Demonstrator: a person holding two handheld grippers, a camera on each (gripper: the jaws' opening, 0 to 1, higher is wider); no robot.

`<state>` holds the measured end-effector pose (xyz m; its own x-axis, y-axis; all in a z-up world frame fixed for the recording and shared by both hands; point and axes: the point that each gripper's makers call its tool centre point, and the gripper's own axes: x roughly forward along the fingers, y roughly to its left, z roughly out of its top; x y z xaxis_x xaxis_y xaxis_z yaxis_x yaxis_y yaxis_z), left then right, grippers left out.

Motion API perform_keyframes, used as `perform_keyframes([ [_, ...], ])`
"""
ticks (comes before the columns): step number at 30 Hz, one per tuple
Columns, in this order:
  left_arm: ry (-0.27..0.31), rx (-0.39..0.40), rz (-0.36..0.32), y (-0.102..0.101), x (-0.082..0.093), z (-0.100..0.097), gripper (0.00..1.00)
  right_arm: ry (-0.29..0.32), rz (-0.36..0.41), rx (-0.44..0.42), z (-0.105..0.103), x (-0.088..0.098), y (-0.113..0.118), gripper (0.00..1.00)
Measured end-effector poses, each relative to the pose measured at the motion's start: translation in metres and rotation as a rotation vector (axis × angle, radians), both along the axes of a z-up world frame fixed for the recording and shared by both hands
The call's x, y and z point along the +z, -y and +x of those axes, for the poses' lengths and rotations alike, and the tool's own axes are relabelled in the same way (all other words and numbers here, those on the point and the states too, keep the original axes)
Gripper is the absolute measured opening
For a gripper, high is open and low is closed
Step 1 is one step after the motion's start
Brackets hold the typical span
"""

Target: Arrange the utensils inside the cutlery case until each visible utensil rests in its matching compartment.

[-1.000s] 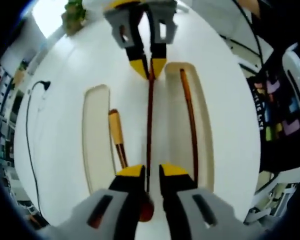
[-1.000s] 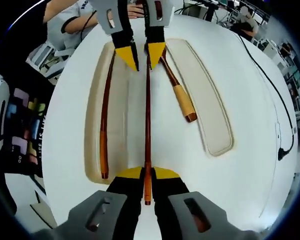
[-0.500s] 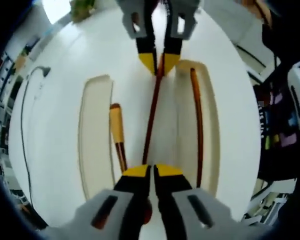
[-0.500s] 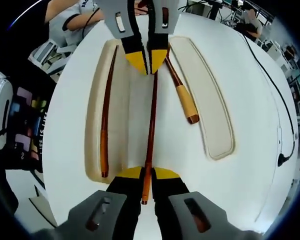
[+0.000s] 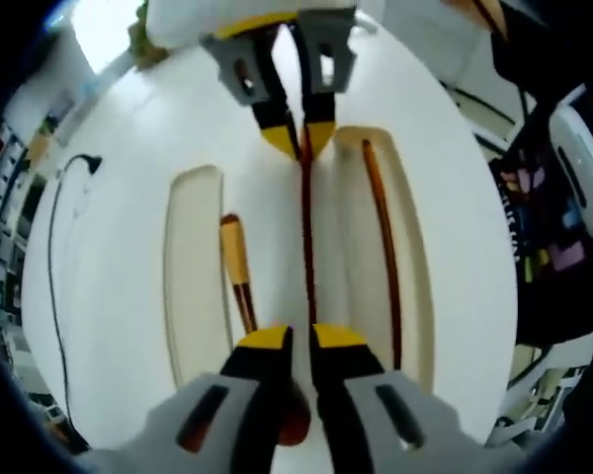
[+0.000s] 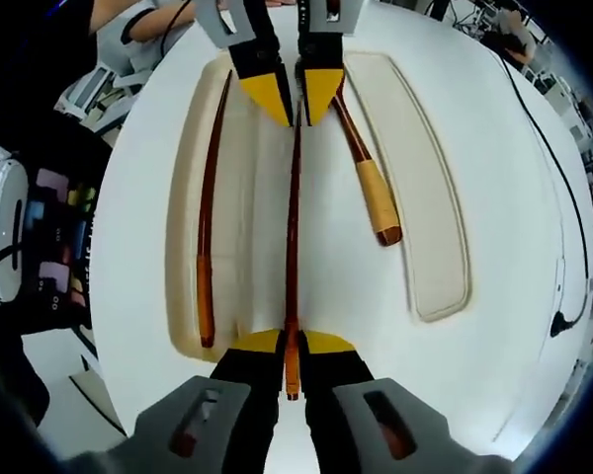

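In the left gripper view, a dark chopstick [image 5: 305,247] ran lengthwise up the centre of the frame, clamped at its near end by the left gripper [image 5: 302,338] and at its far end by the right gripper [image 5: 296,138]. It lay over the cream cutlery case [image 5: 193,276]. The right compartment held a second chopstick [image 5: 381,247]; a wooden-handled utensil [image 5: 235,272] rested left of centre.

In the right gripper view, the chopstick [image 6: 294,227] again ran vertically, pinched between the right gripper [image 6: 292,342] and the left gripper [image 6: 298,99]. The second chopstick [image 6: 209,217] lay in the case's [image 6: 435,247] left compartment, the wooden-handled utensil [image 6: 369,178] angled right of centre. No writing was legible.
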<state>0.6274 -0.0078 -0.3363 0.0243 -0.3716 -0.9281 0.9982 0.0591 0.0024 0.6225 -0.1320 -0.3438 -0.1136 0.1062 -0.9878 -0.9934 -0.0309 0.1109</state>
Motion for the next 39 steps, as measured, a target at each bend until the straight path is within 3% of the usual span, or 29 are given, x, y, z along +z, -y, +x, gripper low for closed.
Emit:
perform_keyframes([
  [1, -0.007, 0.003, 0.014, -0.0014, -0.0040, 0.0003, 0.09, -0.006, 0.005, -0.006, 0.0001, 0.0001, 0.0005, 0.05],
  [2, 0.008, -0.022, -0.027, 0.0050, -0.0002, 0.0023, 0.08, -0.011, 0.011, -0.015, 0.0001, 0.0001, 0.0007, 0.05],
  [4, -0.033, 0.011, -0.006, 0.0012, -0.0020, -0.0024, 0.10, -0.019, 0.018, -0.036, 0.0003, -0.0001, 0.0008, 0.05],
  [7, -0.033, 0.031, -0.015, 0.0020, -0.0009, -0.0001, 0.10, -0.023, 0.025, -0.015, -0.0011, 0.0000, 0.0008, 0.05],
  [10, -0.017, 0.063, -0.012, 0.0032, -0.0011, 0.0051, 0.04, -0.010, 0.028, 0.017, -0.0023, -0.0001, 0.0007, 0.05],
  [13, 0.021, 0.023, 0.008, 0.0034, -0.0005, 0.0037, 0.04, 0.014, 0.042, 0.053, -0.0030, 0.0001, 0.0013, 0.05],
  [19, 0.062, 0.032, 0.073, 0.0045, -0.0015, 0.0014, 0.04, 0.033, 0.111, 0.023, -0.0013, 0.0007, 0.0011, 0.05],
  [22, 0.072, 0.053, 0.087, 0.0038, -0.0015, 0.0027, 0.04, 0.036, 0.124, -0.102, 0.0002, 0.0006, 0.0000, 0.05],
  [26, 0.071, 0.075, 0.066, 0.0029, -0.0013, 0.0029, 0.04, 0.054, 0.160, -0.068, -0.0008, 0.0009, 0.0000, 0.04],
  [34, -0.018, 0.111, -0.012, 0.0019, -0.0011, 0.0056, 0.03, 0.069, 0.131, -0.112, -0.0003, 0.0008, -0.0025, 0.04],
  [39, -0.029, 0.102, -0.025, 0.0031, -0.0014, 0.0016, 0.03, 0.054, 0.103, -0.116, -0.0022, 0.0011, -0.0024, 0.04],
])
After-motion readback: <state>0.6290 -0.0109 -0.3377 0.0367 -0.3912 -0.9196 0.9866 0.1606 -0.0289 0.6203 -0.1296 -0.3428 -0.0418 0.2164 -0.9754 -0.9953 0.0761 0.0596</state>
